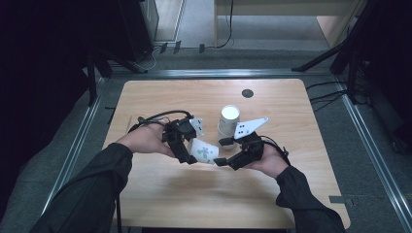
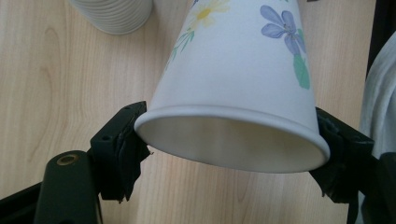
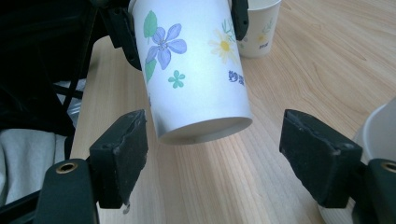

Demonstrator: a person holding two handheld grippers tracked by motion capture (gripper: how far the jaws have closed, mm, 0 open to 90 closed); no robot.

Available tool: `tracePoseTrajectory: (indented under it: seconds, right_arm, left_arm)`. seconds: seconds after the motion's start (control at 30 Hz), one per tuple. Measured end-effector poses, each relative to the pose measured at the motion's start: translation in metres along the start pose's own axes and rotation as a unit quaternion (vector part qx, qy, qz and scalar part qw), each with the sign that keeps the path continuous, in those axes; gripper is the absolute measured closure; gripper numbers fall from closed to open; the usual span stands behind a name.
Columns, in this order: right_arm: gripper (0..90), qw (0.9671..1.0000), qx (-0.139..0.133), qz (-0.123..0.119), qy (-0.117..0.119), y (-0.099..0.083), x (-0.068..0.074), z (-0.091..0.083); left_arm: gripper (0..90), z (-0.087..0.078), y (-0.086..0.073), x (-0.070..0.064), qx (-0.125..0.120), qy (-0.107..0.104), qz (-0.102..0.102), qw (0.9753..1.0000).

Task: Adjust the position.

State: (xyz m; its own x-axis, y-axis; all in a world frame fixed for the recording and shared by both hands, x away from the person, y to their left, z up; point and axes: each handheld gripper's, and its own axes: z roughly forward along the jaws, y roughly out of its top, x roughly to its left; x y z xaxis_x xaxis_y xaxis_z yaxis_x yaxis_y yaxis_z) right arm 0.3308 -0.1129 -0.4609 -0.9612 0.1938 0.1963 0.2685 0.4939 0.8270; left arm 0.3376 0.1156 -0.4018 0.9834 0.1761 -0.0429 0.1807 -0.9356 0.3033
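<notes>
Gripping the flowered paper cup (image 2: 238,79) by its rim, the left gripper (image 1: 187,145) holds it tilted, base toward the right gripper (image 3: 212,161), whose jaws stand spread just before it. Closing gently around the base should avoid crushing the thin wall.

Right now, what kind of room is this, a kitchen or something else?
Probably a lab or recording workroom, not a kitchen: a bare wooden table stands inside metal floor rails, with cables on grey carpet and dark stands around. Only paper cups sit out.
</notes>
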Motion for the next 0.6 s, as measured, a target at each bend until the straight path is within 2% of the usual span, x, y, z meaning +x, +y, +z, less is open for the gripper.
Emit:
tracePoseTrajectory:
  seconds: [0.17,0.4,0.6]
  right_arm:
    - [23.8,1.0,-0.001,-0.001,0.002,0.001,0.0,0.005]
    - [23.7,0.9999,0.007,-0.007,0.002,0.002,0.002,0.015]
    - [24.2,0.9999,0.01,-0.008,0.009,0.001,0.003,0.02]
  left_arm:
    - [21.9,-0.002,0.007,-0.001,0.017,0.006,0.007,0.9998]
    - [21.8,0.004,0.012,-0.003,0.029,0.003,0.016,0.9995]
    - [21.8,0.011,0.014,-0.004,0.023,-0.004,0.015,0.9996]
